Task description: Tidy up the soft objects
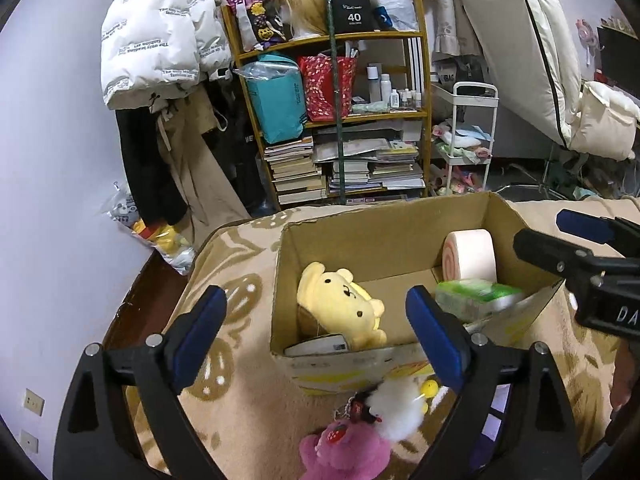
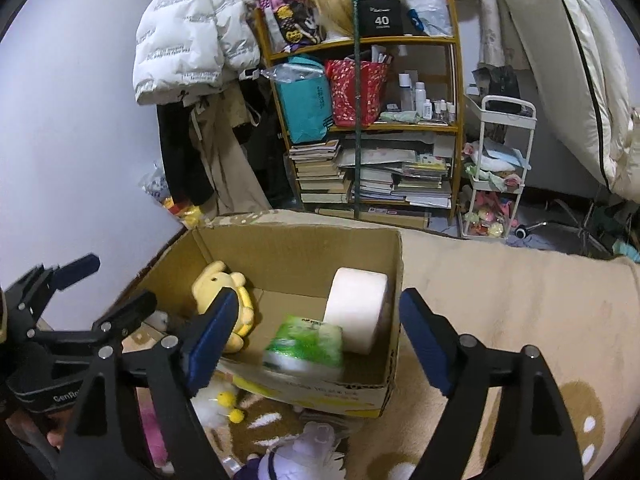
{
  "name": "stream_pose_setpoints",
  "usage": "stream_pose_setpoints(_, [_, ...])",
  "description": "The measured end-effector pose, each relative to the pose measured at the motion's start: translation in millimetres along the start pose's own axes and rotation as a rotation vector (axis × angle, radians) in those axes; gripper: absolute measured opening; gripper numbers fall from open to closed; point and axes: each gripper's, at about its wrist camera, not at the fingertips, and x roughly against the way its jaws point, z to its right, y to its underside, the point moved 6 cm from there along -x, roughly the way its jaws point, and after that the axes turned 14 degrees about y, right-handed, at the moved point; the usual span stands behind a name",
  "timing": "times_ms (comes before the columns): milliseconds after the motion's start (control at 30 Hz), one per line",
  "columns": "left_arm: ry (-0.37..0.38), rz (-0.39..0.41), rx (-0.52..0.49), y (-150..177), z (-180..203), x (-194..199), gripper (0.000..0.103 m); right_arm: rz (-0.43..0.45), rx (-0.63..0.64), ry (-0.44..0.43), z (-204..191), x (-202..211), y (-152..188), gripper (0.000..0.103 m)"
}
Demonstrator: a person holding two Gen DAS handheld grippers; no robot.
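An open cardboard box (image 1: 380, 220) stands on a beige patterned blanket (image 1: 248, 408). In it lie a yellow plush dog (image 1: 340, 300), a pink roll cushion (image 1: 470, 254) and a blurred green tissue pack (image 1: 476, 296) at the near right corner. My left gripper (image 1: 316, 304) hangs open over the box's near left side, nothing between its pads. My right gripper (image 2: 320, 304) stands open above the tissue pack (image 2: 306, 346), pads clear of it. In front of the box lie a white fluffy plush (image 1: 396, 408), a pink bear (image 1: 344, 452) and a purple-white plush (image 2: 304, 452).
Behind the blanket stand a wooden bookshelf (image 1: 332, 120) crammed with books and bags, a white trolley (image 1: 468, 132) and hanging coats (image 1: 156, 40). A folded mattress (image 1: 532, 40) leans at the right. A flat booklet (image 1: 316, 346) lies in the box's near corner.
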Motion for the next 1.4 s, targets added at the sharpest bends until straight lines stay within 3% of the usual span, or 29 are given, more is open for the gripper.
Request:
stream_pose_setpoints(167, [0.001, -0.011, -0.003, 2.7, 2.0, 18.8, 0.093, 0.015, -0.019, -0.004, 5.5, 9.0, -4.6, 0.101])
stream_pose_setpoints(233, [-0.016, -0.003, -0.019, 4.0, 4.5, 29.6, 0.097, 0.007, -0.039, -0.019, 7.5, 13.3, -5.8, 0.101])
stream_pose_setpoints(667, [-0.015, -0.029, -0.028, 23.7, 24.6, 78.8, 0.097, 0.024, -0.054, -0.025, 10.7, 57.4, 0.0, 0.102])
stream_pose_setpoints(1033, [-0.033, -0.099, -0.009, 56.4, 18.4, 93.0, 0.097, -0.019, -0.035, -0.005, 11.5, 73.5, 17.9, 0.102])
stream_pose_setpoints(1400, [-0.041, -0.153, 0.028, 78.1, 8.2, 75.4, 0.097, -0.081, 0.02, 0.004, 0.4, 60.6, 35.3, 0.102])
